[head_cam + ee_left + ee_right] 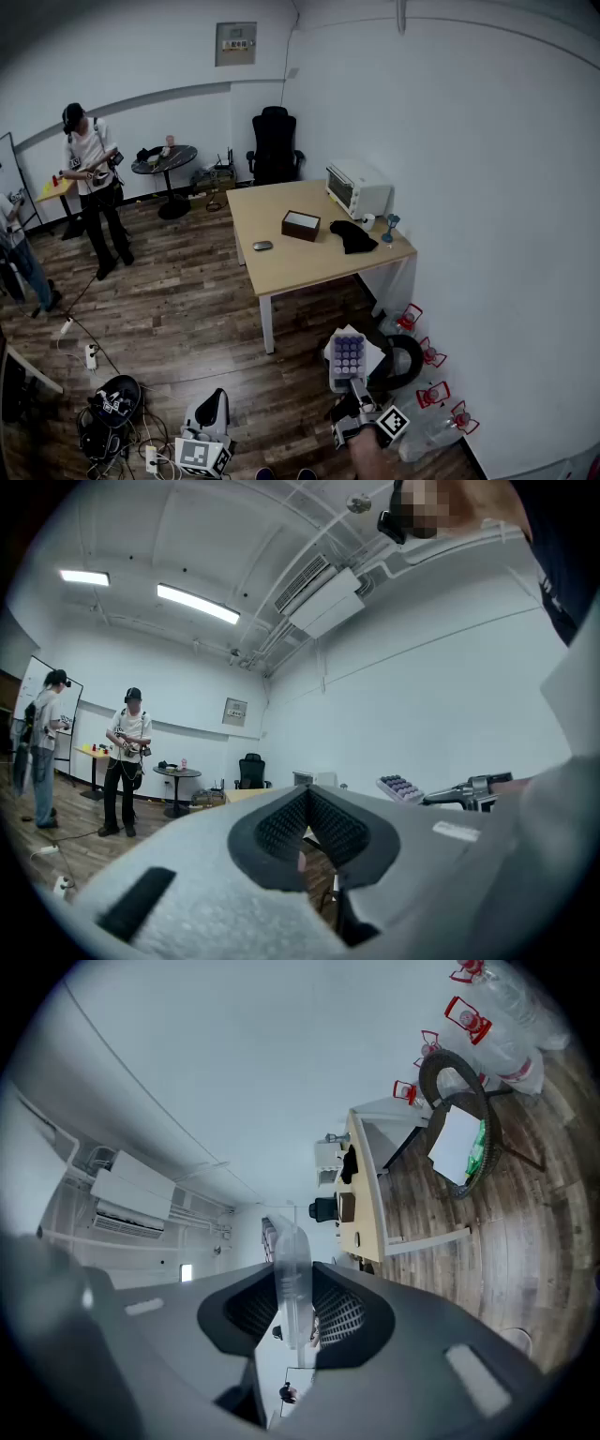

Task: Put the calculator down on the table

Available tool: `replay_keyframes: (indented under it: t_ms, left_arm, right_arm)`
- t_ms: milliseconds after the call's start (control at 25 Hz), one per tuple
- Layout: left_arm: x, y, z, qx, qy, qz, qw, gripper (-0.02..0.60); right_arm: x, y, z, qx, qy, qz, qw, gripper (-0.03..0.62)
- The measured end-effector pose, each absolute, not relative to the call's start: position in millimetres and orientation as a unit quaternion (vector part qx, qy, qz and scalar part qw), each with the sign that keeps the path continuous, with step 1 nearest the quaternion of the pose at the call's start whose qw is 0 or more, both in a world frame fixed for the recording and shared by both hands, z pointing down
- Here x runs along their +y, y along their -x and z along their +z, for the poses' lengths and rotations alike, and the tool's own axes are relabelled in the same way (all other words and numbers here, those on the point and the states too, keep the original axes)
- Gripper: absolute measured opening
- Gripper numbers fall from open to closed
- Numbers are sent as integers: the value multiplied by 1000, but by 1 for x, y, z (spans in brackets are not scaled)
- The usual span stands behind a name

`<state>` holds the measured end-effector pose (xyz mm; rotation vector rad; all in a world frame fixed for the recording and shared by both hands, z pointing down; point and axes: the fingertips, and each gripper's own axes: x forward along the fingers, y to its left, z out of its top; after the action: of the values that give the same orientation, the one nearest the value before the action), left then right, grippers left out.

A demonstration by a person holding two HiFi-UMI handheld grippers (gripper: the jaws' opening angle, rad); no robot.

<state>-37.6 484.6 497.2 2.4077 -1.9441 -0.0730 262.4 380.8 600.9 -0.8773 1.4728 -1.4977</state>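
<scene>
In the head view the white calculator (348, 359) with purple keys sticks out in front of my right gripper (354, 386), low right and over the floor, well short of the wooden table (291, 267). The right gripper view shows it edge-on (286, 1241) between the pads, with the right gripper (292, 1277) shut on it. The left gripper view catches the calculator (400, 787) at right. My left gripper (214, 400) hangs at the bottom left; its pads (305, 799) meet with nothing between them.
On the table stand a toaster oven (358, 187), a dark box (301, 225), a black cloth (353, 236) and a mouse (262, 246). Red-handled water bottles (433, 375) line the right wall. A black office chair (274, 145), cables (112, 412) and two people (94, 187) are around.
</scene>
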Motion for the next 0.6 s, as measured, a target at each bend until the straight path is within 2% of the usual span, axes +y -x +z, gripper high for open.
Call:
replay_keyframes:
  t_ms: [600]
  left_arm:
    - [485, 44, 500, -630, -776, -21, 24, -3]
  right_arm:
    - [376, -255, 594, 601, 344, -583, 425, 107]
